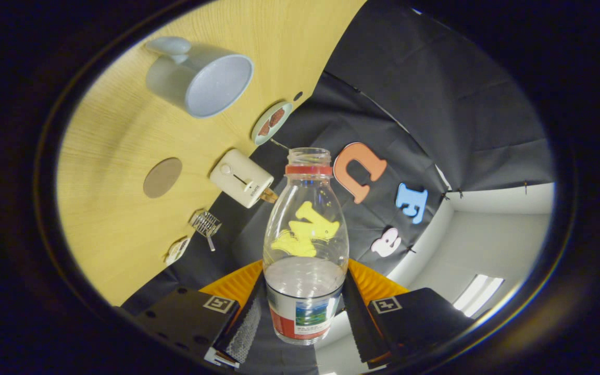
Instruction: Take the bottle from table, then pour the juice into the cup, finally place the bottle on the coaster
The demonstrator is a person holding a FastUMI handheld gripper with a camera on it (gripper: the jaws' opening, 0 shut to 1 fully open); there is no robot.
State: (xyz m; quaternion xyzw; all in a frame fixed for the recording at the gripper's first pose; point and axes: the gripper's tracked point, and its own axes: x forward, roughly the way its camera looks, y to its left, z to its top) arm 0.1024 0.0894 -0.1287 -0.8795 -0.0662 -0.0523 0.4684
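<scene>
Gripper [304, 312]: clenched on the bottle [305, 245]. Both fingers press its lower body, one on each flank at the labelled band, with the gap between them no wider than the bottle itself.

Bottle: clear plastic, uncapped, a red ring below the open mouth. Its long axis runs along the fingers, mouth pointing away toward 12 o'clock, base nearest the camera. A pale liquid sits in the lower part, its surface level with the top of the label.

The view is rolled hard, so the wooden table [117, 156] stands as a slanted plane at 10 o'clock of the bottle. On it:
- cup [201, 78], pale, handled, open mouth facing the camera, at 11 o'clock, well apart from the bottle mouth;
- coaster [162, 177], round and brown, at 9 to 10 o'clock;
- toaster [241, 178], cream, near the bottle neck at 10 o'clock;
- small plate [272, 123] at the table edge, holding dark pieces I cannot identify;
- small wire rack [206, 224] at 9 o'clock.
</scene>
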